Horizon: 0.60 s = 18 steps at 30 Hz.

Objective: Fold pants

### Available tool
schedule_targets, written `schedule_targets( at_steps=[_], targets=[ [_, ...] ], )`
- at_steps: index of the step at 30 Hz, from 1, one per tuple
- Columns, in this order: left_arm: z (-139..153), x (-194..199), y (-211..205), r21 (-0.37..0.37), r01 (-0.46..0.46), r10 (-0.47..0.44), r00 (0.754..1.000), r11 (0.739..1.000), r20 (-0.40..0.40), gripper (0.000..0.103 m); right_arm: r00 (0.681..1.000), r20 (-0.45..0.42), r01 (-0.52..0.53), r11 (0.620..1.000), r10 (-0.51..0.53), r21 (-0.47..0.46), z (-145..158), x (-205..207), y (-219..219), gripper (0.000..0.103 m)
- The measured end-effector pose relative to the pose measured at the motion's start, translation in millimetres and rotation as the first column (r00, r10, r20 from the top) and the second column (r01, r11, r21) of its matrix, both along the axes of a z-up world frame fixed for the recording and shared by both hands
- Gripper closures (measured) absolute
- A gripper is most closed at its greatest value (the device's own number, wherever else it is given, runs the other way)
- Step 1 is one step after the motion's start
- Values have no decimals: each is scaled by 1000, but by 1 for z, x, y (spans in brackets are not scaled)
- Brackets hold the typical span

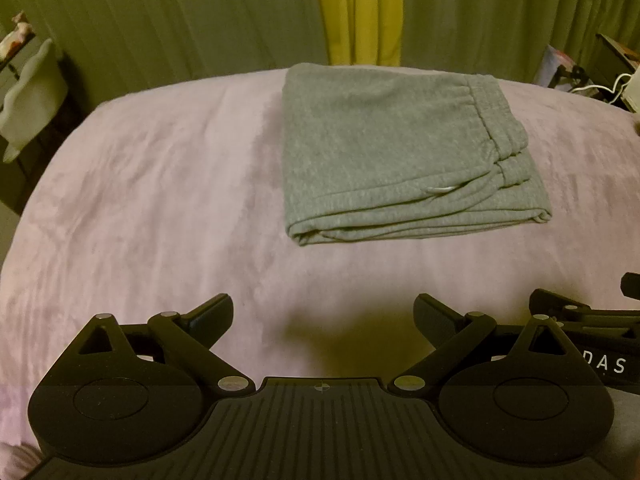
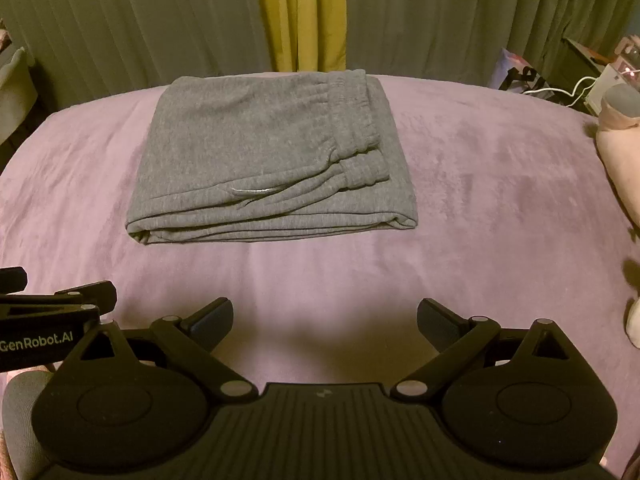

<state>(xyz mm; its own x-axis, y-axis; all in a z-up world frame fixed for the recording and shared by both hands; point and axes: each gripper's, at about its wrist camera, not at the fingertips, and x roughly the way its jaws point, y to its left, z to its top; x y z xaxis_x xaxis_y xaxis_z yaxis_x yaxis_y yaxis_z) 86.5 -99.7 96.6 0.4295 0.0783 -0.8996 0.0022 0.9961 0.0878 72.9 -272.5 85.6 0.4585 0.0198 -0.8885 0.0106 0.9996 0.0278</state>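
Two hand-held grippers hang side by side over the near part of a bed covered in a lilac blanket [image 1: 160,200], both with fingers spread wide and nothing between them. The left hand-held gripper [image 1: 323,314] touches no cloth, and the right hand-held gripper [image 2: 325,318] is likewise empty and clear of the fabric. Grey pants [image 1: 384,152] lie folded into a flat rectangle further back on the bed, well apart from both tools, with the elastic waistband [image 2: 360,128] on the right side and the stacked fold edges facing the cameras. A small white tag [image 2: 250,191] peeks from a fold near the front. Only the right wrist view shows a pale, rounded soft object [image 2: 618,152] at the right edge of the bed, along with a white cable [image 2: 572,92] and clutter behind it. Only the left wrist view shows a white piece of furniture [image 1: 28,96] at the far left. Green curtains [image 2: 120,32] with a yellow strip [image 2: 302,16] hang behind the bed. Nothing lies between the grippers and the pants.
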Motion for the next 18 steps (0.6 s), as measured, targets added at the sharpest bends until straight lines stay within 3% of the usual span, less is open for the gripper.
schedule_targets(
  at_steps=[18],
  targets=[
    [0,0,-2,3,1,-1,1000,1000,0,2,1000,3,3,1000,-3,3,1,-1,-1,4]
  ],
)
